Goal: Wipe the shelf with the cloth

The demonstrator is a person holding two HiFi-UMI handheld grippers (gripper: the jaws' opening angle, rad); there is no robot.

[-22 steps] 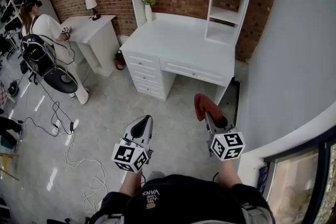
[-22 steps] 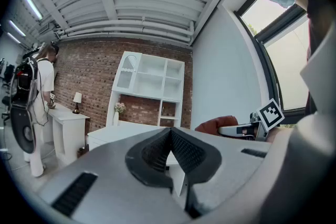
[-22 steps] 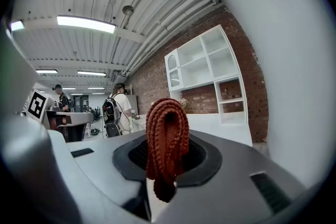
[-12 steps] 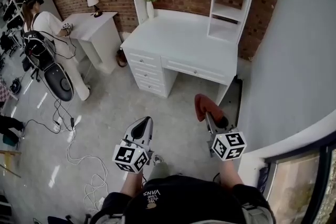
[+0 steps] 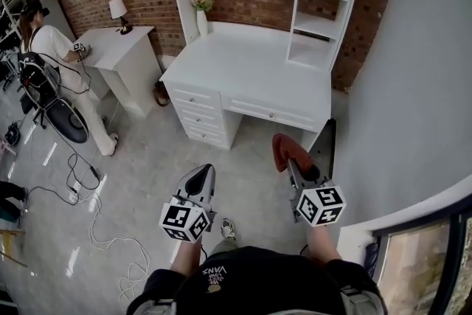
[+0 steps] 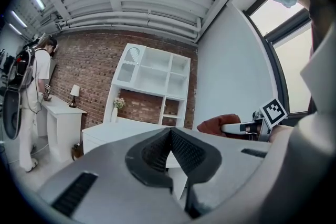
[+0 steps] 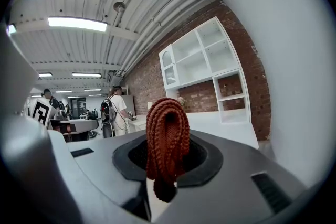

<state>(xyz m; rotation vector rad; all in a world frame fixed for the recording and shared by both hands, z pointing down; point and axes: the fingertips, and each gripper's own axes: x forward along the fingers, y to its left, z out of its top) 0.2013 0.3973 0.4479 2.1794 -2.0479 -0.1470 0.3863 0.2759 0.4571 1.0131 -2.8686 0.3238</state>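
**Closing on the desk, cloth not yet at the shelf**

Head view: over the last second the white desk (image 5: 251, 66) and its shelf unit (image 5: 313, 26) had slid lower and left in the frame, and a shoe (image 5: 228, 230) had come into sight on the floor, so the wearer was judged to be walking up to it. Both tongs kept their places in the frame. The left gripper (image 5: 200, 172) had its jaws together on nothing. The right gripper (image 5: 293, 163) was clamped on the rust-red cloth (image 5: 283, 147), which hung over bare floor short of the desk's front edge, well apart from any shelf. Wiping had therefore not begun. The desk top was bare except for a vase of flowers (image 5: 201, 11) at its back left corner. The low open shelf stood at the back right corner, near the grey wall (image 5: 413, 85), which left little room on that side. Loose cables (image 5: 110, 232) lay on the floor to the left, clear of the straight path.

Left gripper view: the jaws of the left gripper (image 6: 169, 136) met with nothing between them. The shelf unit rose beyond them, and the cloth showed at the right.

Right gripper view: the right gripper (image 7: 167, 165) pinched the folded cloth (image 7: 167, 139) upright, its loop above the pads. The shelf compartments stood ahead and to the right, with open air between.
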